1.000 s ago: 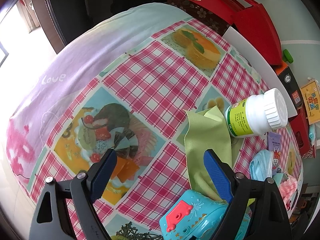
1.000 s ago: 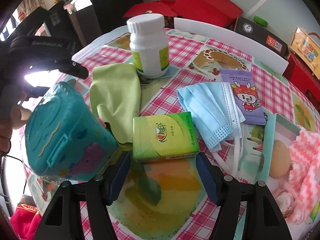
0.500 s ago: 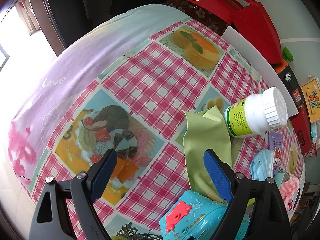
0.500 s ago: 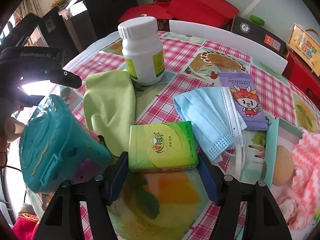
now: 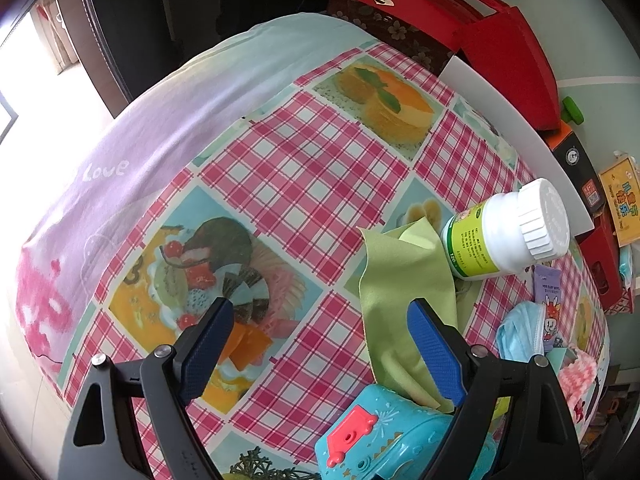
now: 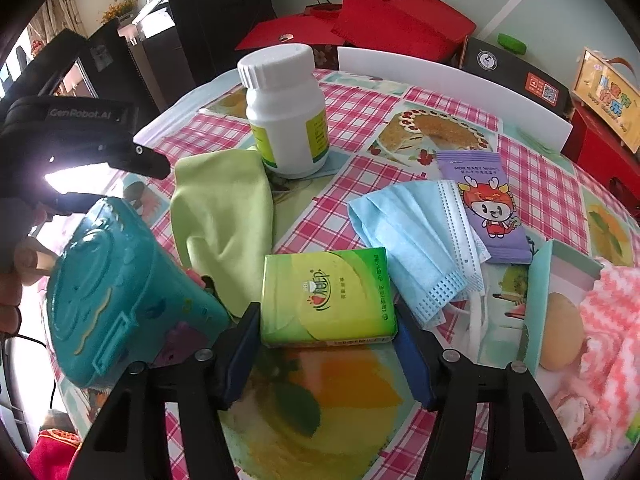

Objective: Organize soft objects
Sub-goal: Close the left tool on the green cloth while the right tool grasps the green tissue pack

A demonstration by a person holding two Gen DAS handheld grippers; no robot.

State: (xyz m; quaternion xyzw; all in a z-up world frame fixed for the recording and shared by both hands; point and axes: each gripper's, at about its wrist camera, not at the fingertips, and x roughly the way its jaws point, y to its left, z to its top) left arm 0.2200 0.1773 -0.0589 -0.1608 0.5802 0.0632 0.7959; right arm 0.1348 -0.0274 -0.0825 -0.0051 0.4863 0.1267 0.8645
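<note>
A green tissue pack (image 6: 326,298) lies on the checked tablecloth between the fingers of my right gripper (image 6: 326,332), which close in on its near end; I cannot tell whether the pads grip it. A green cloth (image 6: 224,216) lies to its left and shows in the left wrist view (image 5: 404,300). A blue face mask (image 6: 416,232) and a purple wipes packet (image 6: 486,208) lie to the right. A pink knitted cloth (image 6: 608,320) lies at the far right. My left gripper (image 5: 320,344) is open and empty above the tablecloth, left of the green cloth.
A white pill bottle (image 6: 286,108) stands behind the cloth. A teal toy case (image 6: 120,304) sits at the left. A light box (image 6: 560,304) holds a round tan object. Red folders (image 6: 384,24) and boxes stand beyond the table.
My right gripper has moved forward so that its fingers now flank the tissue pack and have narrowed against it. The left gripper has hardly moved.
</note>
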